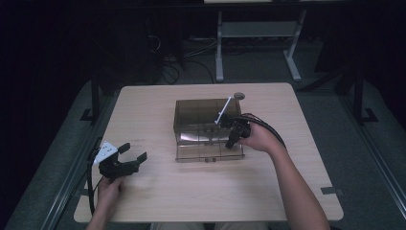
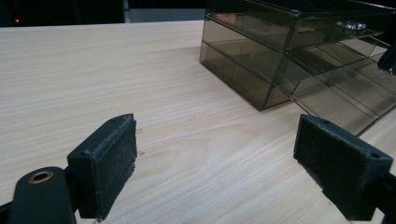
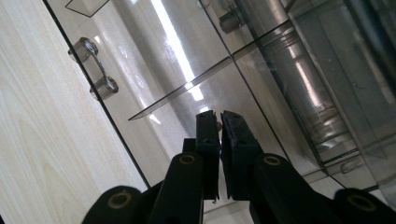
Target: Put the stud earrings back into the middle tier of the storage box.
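The right gripper [image 1: 233, 138], jaws pressed together on nothing visible, reaches into the pulled-out drawer of the smoky transparent plastic drawer box [image 1: 191, 112] at the middle of the pale wooden table [image 1: 158, 196]; the left gripper [image 1: 133, 154] rests apart, jaws spread
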{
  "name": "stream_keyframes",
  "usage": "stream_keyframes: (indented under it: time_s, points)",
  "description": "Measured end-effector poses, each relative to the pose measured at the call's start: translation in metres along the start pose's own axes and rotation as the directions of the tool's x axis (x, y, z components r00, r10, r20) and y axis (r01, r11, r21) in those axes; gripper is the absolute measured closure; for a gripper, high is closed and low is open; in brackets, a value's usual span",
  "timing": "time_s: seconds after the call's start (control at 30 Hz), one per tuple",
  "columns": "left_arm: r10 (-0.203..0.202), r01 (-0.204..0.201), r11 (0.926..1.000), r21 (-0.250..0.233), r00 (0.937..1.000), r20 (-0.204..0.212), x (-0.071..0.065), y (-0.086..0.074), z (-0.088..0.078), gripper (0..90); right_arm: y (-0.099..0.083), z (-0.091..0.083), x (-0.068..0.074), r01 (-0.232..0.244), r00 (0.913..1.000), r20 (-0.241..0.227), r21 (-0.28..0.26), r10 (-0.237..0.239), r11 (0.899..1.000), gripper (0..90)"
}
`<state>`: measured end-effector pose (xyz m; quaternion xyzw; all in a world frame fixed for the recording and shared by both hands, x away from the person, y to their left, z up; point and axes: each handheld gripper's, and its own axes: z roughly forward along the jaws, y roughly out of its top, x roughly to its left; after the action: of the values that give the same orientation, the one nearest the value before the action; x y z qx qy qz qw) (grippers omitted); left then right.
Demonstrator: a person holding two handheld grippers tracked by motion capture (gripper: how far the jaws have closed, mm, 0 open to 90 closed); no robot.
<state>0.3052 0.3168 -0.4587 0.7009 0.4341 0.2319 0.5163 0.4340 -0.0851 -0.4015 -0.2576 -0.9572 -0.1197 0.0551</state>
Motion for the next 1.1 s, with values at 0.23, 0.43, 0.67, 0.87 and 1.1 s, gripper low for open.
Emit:
stream_keyframes:
  time_s: [0.23, 0.43, 0.67, 0.87, 1.1]
  points:
    - [0.000, 0.000, 1.0000, -0.001, 1.0000, -0.001, 0.000, 0.000, 0.000, 12.8, -0.001, -0.002, 0.000, -0.003, 1.0000, -0.004, -0.014, 0.003, 1.000, 83.4]
    - [0.000, 0.000, 1.0000, -0.002, 1.0000, 0.000, 0.000, 0.000, 0.000, 12.8, -0.008, -0.012, 0.003, -0.006, 0.9999, -0.013, -0.062, 0.005, 0.998, 79.3]
    - [0.005, -0.005, 1.0000, 0.003, 1.0000, 0.002, -0.001, 0.000, -0.001, 12.8, -0.020, -0.023, 0.011, -0.009, 0.9995, -0.029, -0.104, 0.006, 0.995, 72.5]
    - [0.005, -0.005, 1.0000, 0.002, 1.0000, 0.001, -0.001, 0.000, 0.000, 12.8, -0.029, -0.034, 0.016, 0.002, 0.9997, -0.023, -0.136, -0.005, 0.991, 68.4]
    - [0.009, -0.009, 1.0000, 0.003, 1.0000, 0.000, -0.001, 0.000, 0.000, 12.8, -0.040, -0.041, 0.020, 0.004, 0.9999, -0.014, -0.151, -0.006, 0.988, 64.8]
